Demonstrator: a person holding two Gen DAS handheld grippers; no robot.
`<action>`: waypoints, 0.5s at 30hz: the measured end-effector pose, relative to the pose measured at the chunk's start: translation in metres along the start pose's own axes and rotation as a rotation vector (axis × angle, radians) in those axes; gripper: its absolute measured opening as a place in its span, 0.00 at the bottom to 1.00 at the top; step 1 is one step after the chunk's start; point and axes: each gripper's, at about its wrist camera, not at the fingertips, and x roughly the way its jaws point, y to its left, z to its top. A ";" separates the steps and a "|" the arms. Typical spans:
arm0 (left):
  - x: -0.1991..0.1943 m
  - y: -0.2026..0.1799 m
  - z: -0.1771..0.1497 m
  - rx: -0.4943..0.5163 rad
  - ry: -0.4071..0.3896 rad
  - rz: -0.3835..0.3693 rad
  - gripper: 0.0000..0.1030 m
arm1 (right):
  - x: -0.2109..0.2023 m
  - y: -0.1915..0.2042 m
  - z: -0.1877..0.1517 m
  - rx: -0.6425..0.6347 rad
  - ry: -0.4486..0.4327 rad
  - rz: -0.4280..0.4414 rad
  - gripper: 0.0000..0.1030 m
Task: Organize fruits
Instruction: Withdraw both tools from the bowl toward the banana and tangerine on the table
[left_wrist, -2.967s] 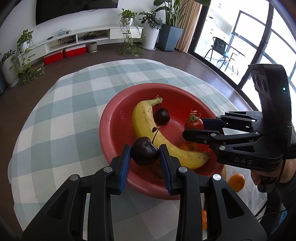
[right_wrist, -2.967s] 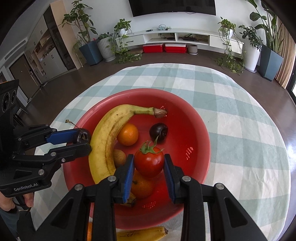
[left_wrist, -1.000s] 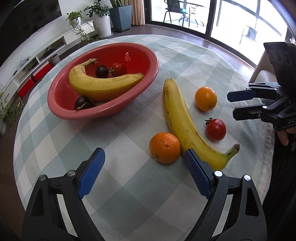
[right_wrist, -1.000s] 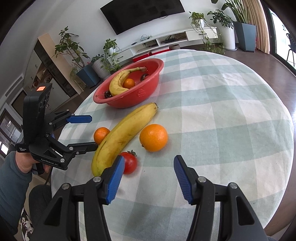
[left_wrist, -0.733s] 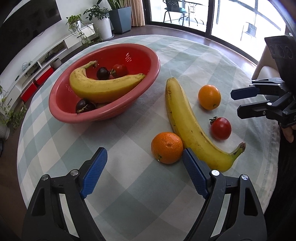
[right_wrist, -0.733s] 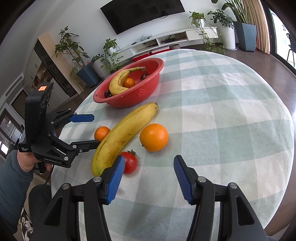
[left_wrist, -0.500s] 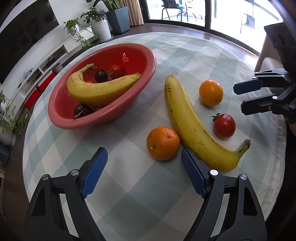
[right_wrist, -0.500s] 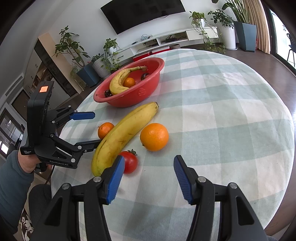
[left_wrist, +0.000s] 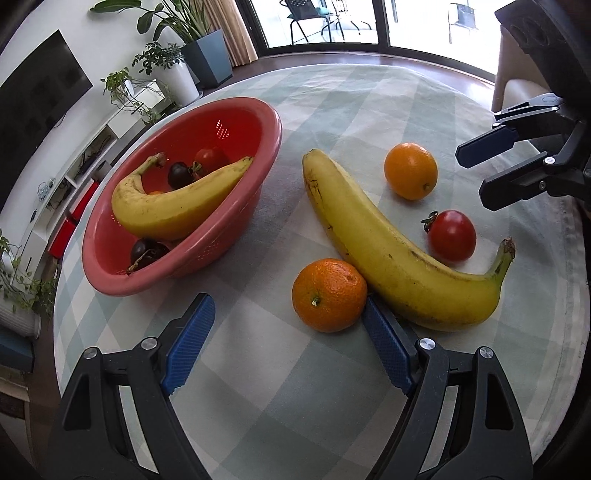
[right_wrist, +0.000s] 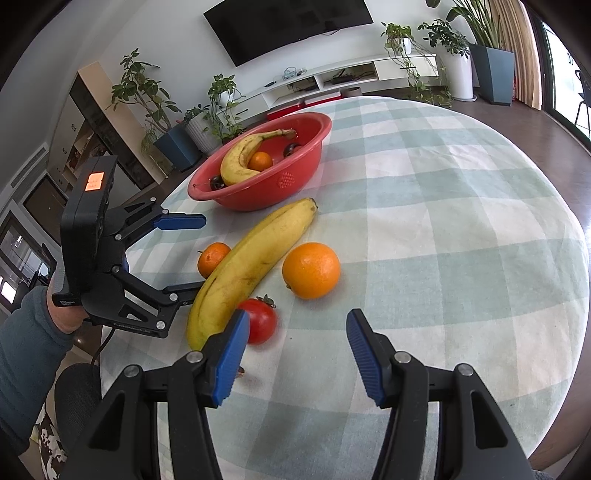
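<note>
On a round table under a pale green-and-white checked cloth (left_wrist: 280, 398) lie four loose fruits. A long yellow banana (left_wrist: 388, 243) runs from far left to near right, its stem at the near right end. A small dimpled orange tangerine (left_wrist: 328, 294) sits just beside its near left flank; in the left wrist view they look to be touching, though this is hard to tell. A smoother, larger orange (left_wrist: 410, 170) lies on the banana's far right side, apart from it, and a shiny red tomato with a dried green calyx (left_wrist: 451, 235) sits near the stem end.

To the far left stands a red perforated plastic bowl (left_wrist: 236, 225), holding a second curved banana (left_wrist: 177, 206), two dark cherries (left_wrist: 147, 252), another tomato (left_wrist: 208, 157) and a partly hidden orange fruit (right_wrist: 260, 161).

The left gripper (left_wrist: 286, 341) has its blue-padded jaws spread wide and empty, the right pad close beside the tangerine. The right gripper (right_wrist: 295, 354) hovers near the tomato, jaws apart, nothing between them. A grey-blue sleeve (right_wrist: 26, 339) shows behind the left tool.
</note>
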 end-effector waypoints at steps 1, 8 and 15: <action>0.001 0.001 0.001 0.001 -0.003 -0.006 0.78 | 0.000 0.000 0.000 -0.001 -0.001 0.000 0.57; 0.003 -0.005 0.006 0.126 -0.024 0.000 0.80 | 0.001 0.003 -0.002 -0.015 0.005 -0.001 0.56; 0.007 -0.009 0.010 0.237 -0.050 -0.021 0.80 | 0.004 0.005 -0.003 -0.024 0.014 0.000 0.55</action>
